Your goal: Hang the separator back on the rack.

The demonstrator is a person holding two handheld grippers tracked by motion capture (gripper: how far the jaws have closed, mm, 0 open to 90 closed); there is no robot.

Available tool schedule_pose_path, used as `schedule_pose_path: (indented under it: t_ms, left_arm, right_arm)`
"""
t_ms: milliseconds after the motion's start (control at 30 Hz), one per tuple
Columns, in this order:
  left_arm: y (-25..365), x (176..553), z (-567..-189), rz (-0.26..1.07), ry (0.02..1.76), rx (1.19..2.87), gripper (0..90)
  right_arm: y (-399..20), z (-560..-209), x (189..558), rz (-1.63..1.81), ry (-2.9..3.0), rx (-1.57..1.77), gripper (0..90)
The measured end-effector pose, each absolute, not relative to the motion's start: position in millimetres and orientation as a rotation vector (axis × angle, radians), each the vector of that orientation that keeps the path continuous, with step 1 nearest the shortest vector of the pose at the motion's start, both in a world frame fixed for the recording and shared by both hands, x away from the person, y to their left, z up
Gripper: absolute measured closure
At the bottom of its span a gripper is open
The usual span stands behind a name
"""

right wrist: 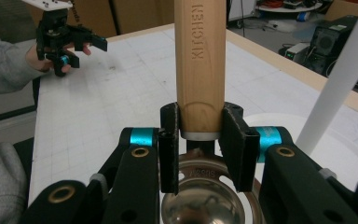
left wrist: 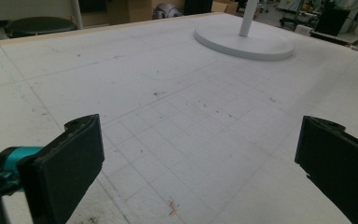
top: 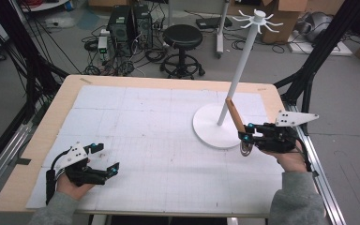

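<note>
Black jaws of the right gripper (right wrist: pixel 200 140) are clamped on a wooden-handled strainer (right wrist: pixel 200 60), lower centre; its metal bowl is seen empty. White stand (top: pixel 218 124) noted just beside, centre right. Left gripper (top: pixel 104 159), lower left, is held spread wide.

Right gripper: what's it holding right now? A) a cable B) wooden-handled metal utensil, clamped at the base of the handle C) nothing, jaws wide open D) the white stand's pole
B. In the right gripper view the right gripper has its jaws pressed on both sides of the wooden handle of the utensil, just above its metal head; the white stand rises beside it, apart from the jaws.
</note>
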State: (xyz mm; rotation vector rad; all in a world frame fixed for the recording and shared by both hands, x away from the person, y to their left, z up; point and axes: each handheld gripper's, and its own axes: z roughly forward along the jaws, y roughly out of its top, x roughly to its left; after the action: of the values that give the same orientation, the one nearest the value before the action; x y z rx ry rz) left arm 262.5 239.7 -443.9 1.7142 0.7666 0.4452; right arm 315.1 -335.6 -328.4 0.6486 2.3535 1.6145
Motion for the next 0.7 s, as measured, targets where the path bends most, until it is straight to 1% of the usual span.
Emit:
schedule_pose_path:
  t_ms: [333, 700]
  left_arm:
    - [239.3, 262.4, -444.0, 0.443, 0.77, 1.718, 1.8]
    - [239.1, 262.6, -444.3, 0.442, 0.771, 1.722, 1.8]
  right_arm:
    - [-349.5, -325.3, 314.1, 1.644, 2.297, 0.681, 70.0]
    - [-360.5, -313.5, 314.3, 1.695, 2.183, 0.73, 70.0]
